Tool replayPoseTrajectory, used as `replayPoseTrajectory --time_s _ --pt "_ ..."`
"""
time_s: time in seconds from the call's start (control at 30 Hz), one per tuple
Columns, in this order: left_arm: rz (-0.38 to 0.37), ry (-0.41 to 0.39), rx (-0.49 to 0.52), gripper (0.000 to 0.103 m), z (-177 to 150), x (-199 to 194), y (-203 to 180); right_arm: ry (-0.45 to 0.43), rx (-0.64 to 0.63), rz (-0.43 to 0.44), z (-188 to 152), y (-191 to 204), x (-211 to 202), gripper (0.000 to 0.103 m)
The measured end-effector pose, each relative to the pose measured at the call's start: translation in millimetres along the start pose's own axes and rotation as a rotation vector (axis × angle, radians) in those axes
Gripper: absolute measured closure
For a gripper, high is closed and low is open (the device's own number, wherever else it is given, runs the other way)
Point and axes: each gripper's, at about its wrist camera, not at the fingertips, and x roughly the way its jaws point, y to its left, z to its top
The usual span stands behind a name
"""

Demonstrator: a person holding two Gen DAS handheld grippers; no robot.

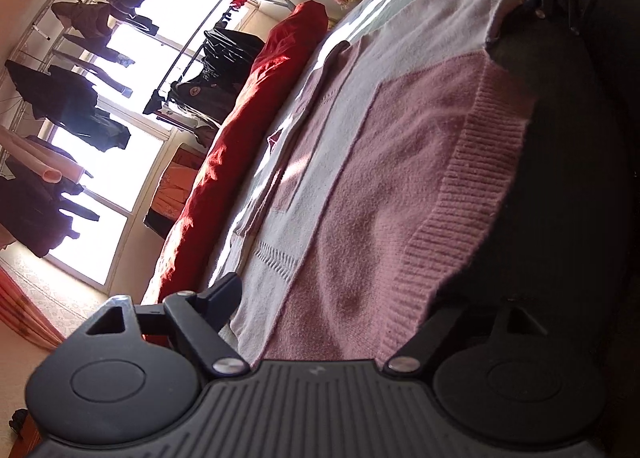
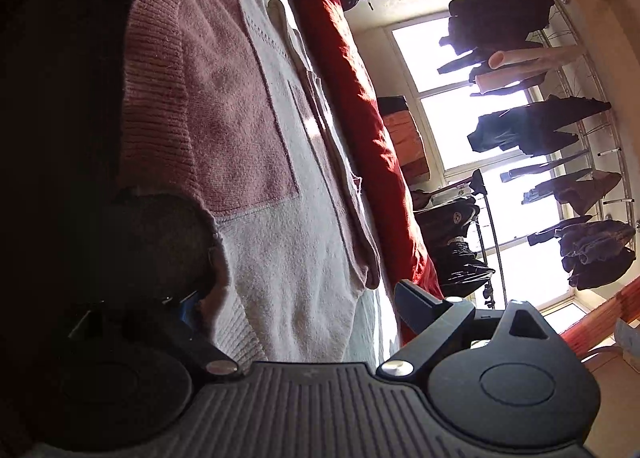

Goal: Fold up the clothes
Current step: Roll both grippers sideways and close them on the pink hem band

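Ribbed pink hem of the sweater (image 1: 472,193) sits right at the left gripper (image 1: 332,310), jaws spread wide with the knit lying between them; can't tell if the fingers actually touch it. Right gripper (image 2: 296,298) also spread wide at the white corner of the same sweater (image 2: 256,161), one finger (image 2: 416,306) lit, the other lost in dark shadow, so contact there can't be told either. Sweater lies flat on the bed, pink and white panels, beside a long red duvet roll (image 1: 248,145), clothes rack (image 2: 560,137) against the bright window (image 1: 100,193) behind.
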Motion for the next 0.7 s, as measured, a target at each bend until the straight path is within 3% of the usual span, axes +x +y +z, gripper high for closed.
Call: replayPoseTrajectory --time_s 0.2,0.37,0.53,0.63,0.7 --pt "-0.014 0.003 -0.013 0.03 -3 2 -3 0.047 0.04 0.003 -13 -2 0 0.018" --pt "-0.003 0.0 0.006 0.03 2 6 -2 0.049 0.022 -0.052 -7 -4 9 0.019" --pt "-0.013 0.008 0.015 0.028 0 7 -5 0.046 0.017 -0.049 -6 2 18 0.018" --pt "-0.015 0.011 0.021 0.028 -3 9 -7 0.048 0.006 -0.055 -7 4 17 0.017" --pt "-0.005 0.014 0.016 0.022 -2 11 -7 0.086 0.064 -0.061 -6 -3 22 0.006"
